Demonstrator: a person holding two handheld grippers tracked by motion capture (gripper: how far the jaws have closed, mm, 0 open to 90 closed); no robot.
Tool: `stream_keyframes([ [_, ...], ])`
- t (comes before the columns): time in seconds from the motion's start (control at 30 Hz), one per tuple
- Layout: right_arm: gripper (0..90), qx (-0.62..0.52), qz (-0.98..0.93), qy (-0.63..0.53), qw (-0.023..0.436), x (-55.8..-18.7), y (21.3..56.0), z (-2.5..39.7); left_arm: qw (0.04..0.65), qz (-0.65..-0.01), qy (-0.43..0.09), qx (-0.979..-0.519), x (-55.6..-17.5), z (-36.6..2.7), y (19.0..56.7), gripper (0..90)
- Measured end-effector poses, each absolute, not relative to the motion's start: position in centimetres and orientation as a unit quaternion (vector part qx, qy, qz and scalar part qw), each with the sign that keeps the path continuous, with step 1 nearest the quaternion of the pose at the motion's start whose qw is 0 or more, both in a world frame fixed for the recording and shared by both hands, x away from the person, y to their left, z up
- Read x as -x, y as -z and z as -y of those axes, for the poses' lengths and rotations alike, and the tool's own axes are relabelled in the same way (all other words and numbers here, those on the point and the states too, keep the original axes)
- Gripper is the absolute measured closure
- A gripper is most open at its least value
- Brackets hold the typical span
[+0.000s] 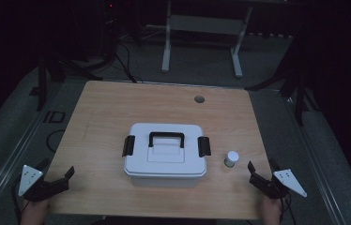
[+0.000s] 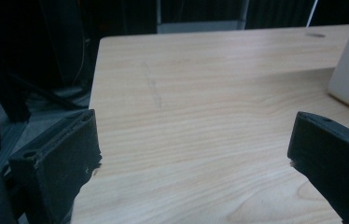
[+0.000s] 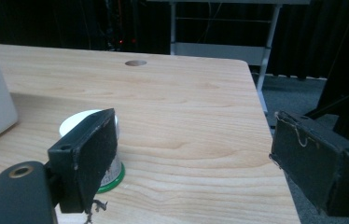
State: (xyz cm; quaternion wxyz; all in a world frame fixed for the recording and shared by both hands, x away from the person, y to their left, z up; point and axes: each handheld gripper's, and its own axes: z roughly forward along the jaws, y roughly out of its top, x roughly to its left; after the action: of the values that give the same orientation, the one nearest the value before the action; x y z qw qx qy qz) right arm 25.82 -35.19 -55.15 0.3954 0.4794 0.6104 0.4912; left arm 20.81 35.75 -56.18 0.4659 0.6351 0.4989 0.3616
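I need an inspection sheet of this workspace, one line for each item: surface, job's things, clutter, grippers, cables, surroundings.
Surface: wooden table, pale grain, a round hole near the far edge.
Job's things: white box in the middle, lid on, black handle lying flat, a black latch at each end; small white-capped bottle upright, to the right of the box and apart from it.
Clutter: nothing seen.
Grippers: left gripper open at the near left corner, holding nothing; right gripper open at the near right corner, near the bottle, not touching it.
Cables: dark cables on the floor beyond the table.
Surroundings: dim room, grey floor, a white frame stand behind.
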Motion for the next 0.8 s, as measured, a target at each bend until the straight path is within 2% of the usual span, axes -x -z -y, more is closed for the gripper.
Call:
stream_keyframes([
  [0.13,13.8,-0.474,-0.617,-0.487,0.396,-25.8,55.2,35.0,0.457,-0.493,-0.349,-0.653,-20.7,-36.0,56.1,1.8],
  [0.23,13.8,-0.473,-0.618,-0.486,0.396,-25.8,55.2,34.9,0.453,-0.479,-0.324,-0.678,-20.6,-36.2,55.8,1.8],
  [0.27,13.8,-0.475,-0.617,-0.488,0.394,-25.8,55.2,35.0,0.451,-0.478,-0.296,-0.694,-20.7,-36.5,55.6,1.8],
  [0.3,13.8,-0.475,-0.617,-0.488,0.394,-25.8,55.2,35.0,0.451,-0.478,-0.296,-0.694,-20.7,-36.5,55.6,1.8],
  [0.33,13.8,-0.476,-0.617,-0.488,0.392,-25.9,55.2,35.0,0.432,-0.482,-0.259,-0.717,-20.9,-36.7,55.6,1.8],
  [0.43,13.8,-0.475,-0.62,-0.488,0.39,-25.9,55.2,35.0,0.409,-0.482,-0.24,-0.737,-21.0,-36.8,55.8,1.8],
  [0.47,13.8,-0.475,-0.621,-0.487,0.39,-25.9,55.2,35.0,0.396,-0.467,-0.219,-0.76,-20.9,-36.8,55.8,1.8],
  [0.7,13.8,-0.474,-0.622,-0.487,0.389,-25.9,55.2,35.0,0.344,-0.455,-0.194,-0.798,-21.1,-36.7,55.5,1.7],
  [0.8,13.8,-0.473,-0.623,-0.487,0.389,-25.9,55.2,35.0,0.303,-0.452,-0.17,-0.822,-21.3,-36.9,55.1,1.8],
])
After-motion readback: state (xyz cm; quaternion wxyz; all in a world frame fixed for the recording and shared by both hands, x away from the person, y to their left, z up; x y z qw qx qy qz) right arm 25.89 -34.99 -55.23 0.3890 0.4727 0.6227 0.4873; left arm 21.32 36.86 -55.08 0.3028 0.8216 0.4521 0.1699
